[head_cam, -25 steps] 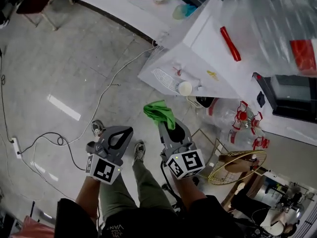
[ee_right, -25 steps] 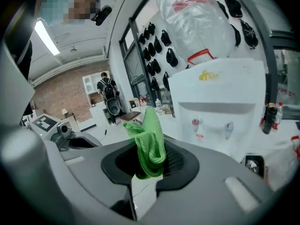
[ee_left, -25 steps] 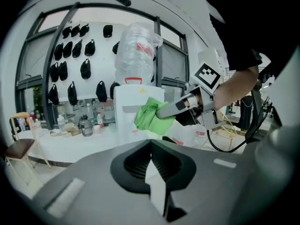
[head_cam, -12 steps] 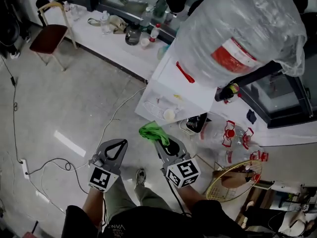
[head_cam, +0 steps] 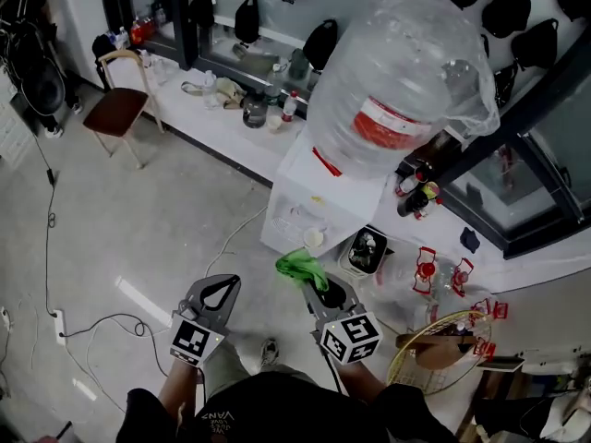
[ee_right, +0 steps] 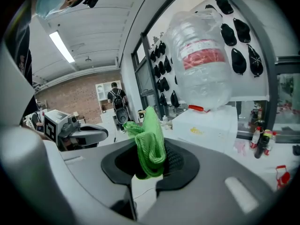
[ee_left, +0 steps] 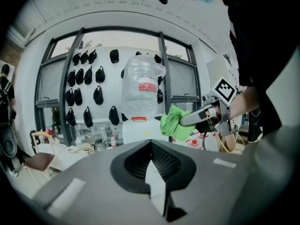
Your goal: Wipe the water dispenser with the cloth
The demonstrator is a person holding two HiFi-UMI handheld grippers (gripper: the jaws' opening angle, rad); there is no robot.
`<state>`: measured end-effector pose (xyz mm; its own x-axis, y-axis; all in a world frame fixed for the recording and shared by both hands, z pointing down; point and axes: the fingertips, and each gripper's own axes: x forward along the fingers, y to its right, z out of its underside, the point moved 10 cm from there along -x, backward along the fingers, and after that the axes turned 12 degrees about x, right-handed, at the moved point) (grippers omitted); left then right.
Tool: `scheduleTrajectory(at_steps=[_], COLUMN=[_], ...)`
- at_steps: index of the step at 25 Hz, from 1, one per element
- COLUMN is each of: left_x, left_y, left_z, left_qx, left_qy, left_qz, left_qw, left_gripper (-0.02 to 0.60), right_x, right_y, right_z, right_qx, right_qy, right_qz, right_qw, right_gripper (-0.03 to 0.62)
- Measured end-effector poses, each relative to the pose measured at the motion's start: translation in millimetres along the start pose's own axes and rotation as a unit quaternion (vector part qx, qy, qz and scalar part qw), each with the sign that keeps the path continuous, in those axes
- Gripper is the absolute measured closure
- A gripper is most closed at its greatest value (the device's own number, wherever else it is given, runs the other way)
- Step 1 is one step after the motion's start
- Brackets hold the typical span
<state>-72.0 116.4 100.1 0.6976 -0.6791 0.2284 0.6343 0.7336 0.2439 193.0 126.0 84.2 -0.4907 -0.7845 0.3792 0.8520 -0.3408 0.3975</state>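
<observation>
Two grippers are out in front of us in the head view, and the wiping has not begun. The right gripper (head_cam: 312, 282) carries a crumpled green microfibre cloth (head_cam: 300, 266), near the foot of the white box-shaped water dispenser (head_cam: 309, 212) but not touching it. The large clear plastic bottle (head_cam: 388, 90) sits upside down on top. The left gripper (head_cam: 222, 286) hangs beside it, well apart from the dispenser.

In the left gripper view, our left jaws (ee_left: 151, 159) are together with nothing between them. Past them the cloth (ee_left: 175, 122) juts from the right gripper's tip towards the dispenser (ee_left: 139, 131).

In the right gripper view, the jaws (ee_right: 150, 165) are clamped on the cloth's lower fold. The cloth (ee_right: 151, 139) stands up out of them. Its long axis runs along the jaws and its free end points forward and up, with the dispenser (ee_right: 211, 125) off to the right.

We judge this the approach. The next move calls for swinging right and pressing the loose end flat on the white casing.
</observation>
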Motion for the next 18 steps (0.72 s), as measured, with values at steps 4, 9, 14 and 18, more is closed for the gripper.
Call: scheduleTrajectory(at_steps=[4,9,14,18], left_x=[-9.6,-19.7,-35.1,-43.0], left_y=[14.6,30.2,38.4,47.2], left_z=[-15.4,-32.1,-43.8,-52.1], left_qx=[0.000,-0.001,0.007,0.019], left_qy=[0.004,0.006,0.015,0.028], left_qz=[-0.004,-0.010,-0.029,-0.045], left_qw=[1.0000,0.9999,0.9995,0.9984], left_gripper=[0.580,0.580,0.580,0.580], right_x=[-20.4,-43.6,-54.7,-63.7], right_y=[-3.9,-4.1,-13.1,-15.7], right_z=[0.4,0.6,4.0,2.4], right_qx=[0.000,-0.007,-0.024,-0.040], right_qy=[0.012,0.016,0.024,0.031], right_qz=[-0.002,-0.001,-0.012,-0.019], right_qw=[1.000,1.000,0.999,0.999], right_gripper=[0.502,0.502,0.503,0.504])
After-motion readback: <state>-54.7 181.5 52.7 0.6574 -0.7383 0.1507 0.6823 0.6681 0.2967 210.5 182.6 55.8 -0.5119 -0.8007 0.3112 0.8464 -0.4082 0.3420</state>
